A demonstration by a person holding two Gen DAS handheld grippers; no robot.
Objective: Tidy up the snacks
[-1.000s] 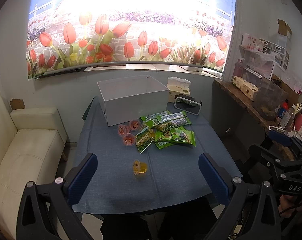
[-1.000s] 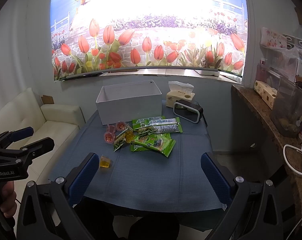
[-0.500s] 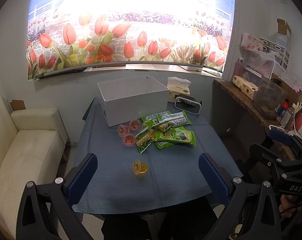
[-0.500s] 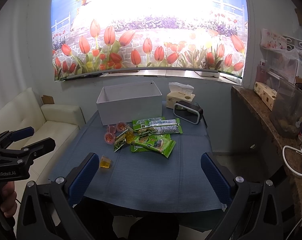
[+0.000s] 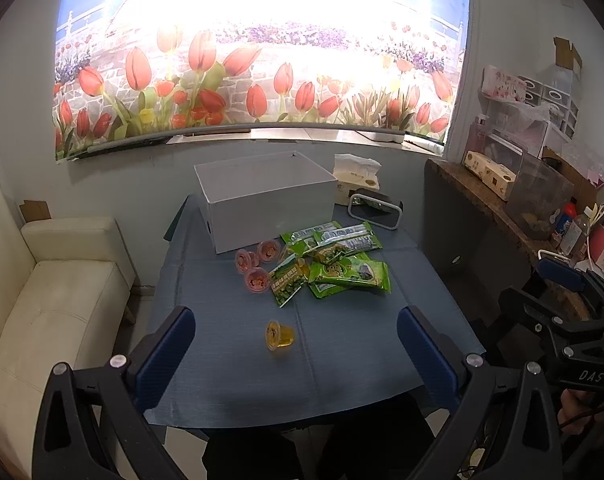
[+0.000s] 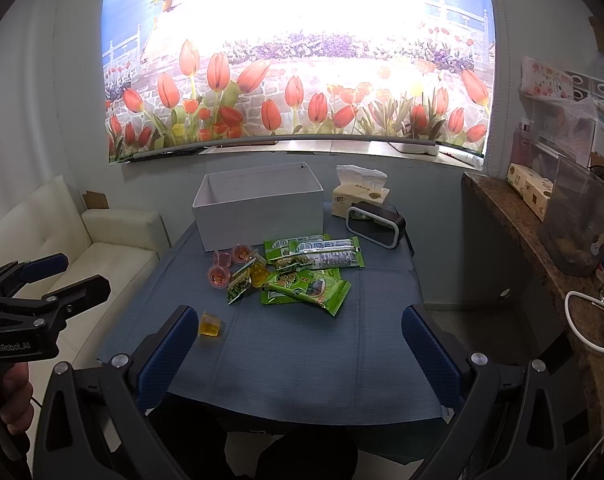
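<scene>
Change since earlier frames: nothing on the worktop has shifted; both grippers hold the same stations, with only a slight drift in framing.
Left gripper (image 5: 292,350): jaws spread wide, gripping nothing, low in its own view above the near edge of the worktop (image 5: 230,376).
Right gripper (image 6: 300,344): jaws spread wide, gripping nothing, low in its own view; also seen at the right edge of the left wrist view.
White box (image 5: 262,200): open-topped, at the far side of the worktop, centre of frame. Visible inner walls are bare; the floor of the box is hidden behind its front wall, so contents cannot be confirmed.
Green snack packets (image 5: 334,260): loose overlapping heap just in front of the box, right of centre, outside it.
Pink jelly cups (image 5: 254,264): three, clustered touching the left side of the heap, just before the box.
Yellow jelly cup (image 5: 279,336): lying on its side, alone, well apart from the heap, nearer the grippers.
Tissue pack (image 5: 356,178): right of the box, a sheet standing out of its top.
Black rounded device (image 5: 376,210): in front of the tissue pack; type not discernible.
Packet print: too small to read.
Hand (image 6: 6,396): lower left of right wrist view, on the left gripper's grip, partly cut off.
</scene>
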